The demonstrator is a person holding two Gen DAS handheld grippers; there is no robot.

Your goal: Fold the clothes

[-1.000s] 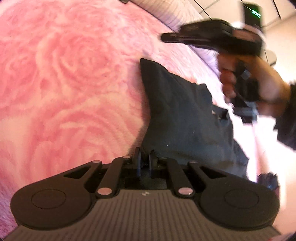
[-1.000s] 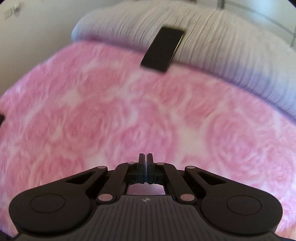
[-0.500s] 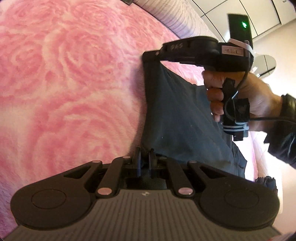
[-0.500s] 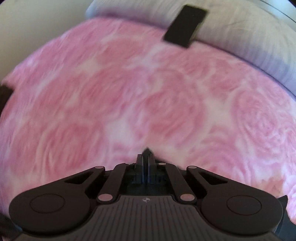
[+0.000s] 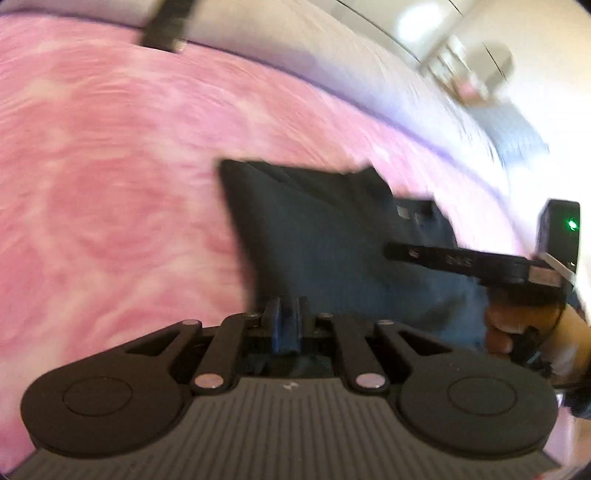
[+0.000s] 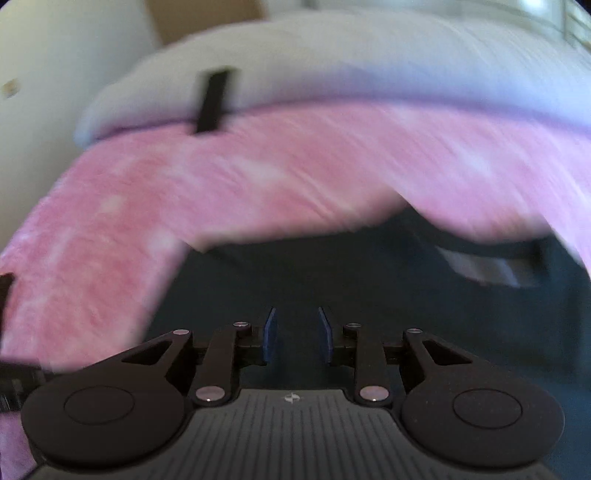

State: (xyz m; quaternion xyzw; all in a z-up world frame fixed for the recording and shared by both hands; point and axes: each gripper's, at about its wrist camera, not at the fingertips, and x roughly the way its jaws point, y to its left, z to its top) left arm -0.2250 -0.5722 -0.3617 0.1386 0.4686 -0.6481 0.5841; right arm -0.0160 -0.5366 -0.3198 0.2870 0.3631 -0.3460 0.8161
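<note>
A dark navy garment lies folded on the pink rose-patterned blanket. My left gripper is shut on the garment's near edge; cloth shows between its blue pads. My right gripper is open and empty, hovering just over the garment, which fills the lower part of the right wrist view. The right gripper also shows in the left wrist view at the right, held by a hand over the garment's right side. Both views are motion-blurred.
A grey-white ribbed pillow or duvet runs along the far side of the blanket, with a flat black object lying on its edge, also in the left wrist view. A white wall stands at the left.
My right gripper let go of the garment's far corner, opened, and swung down to the garment's right side. The left gripper kept its hold while its view swung toward the pillow.
</note>
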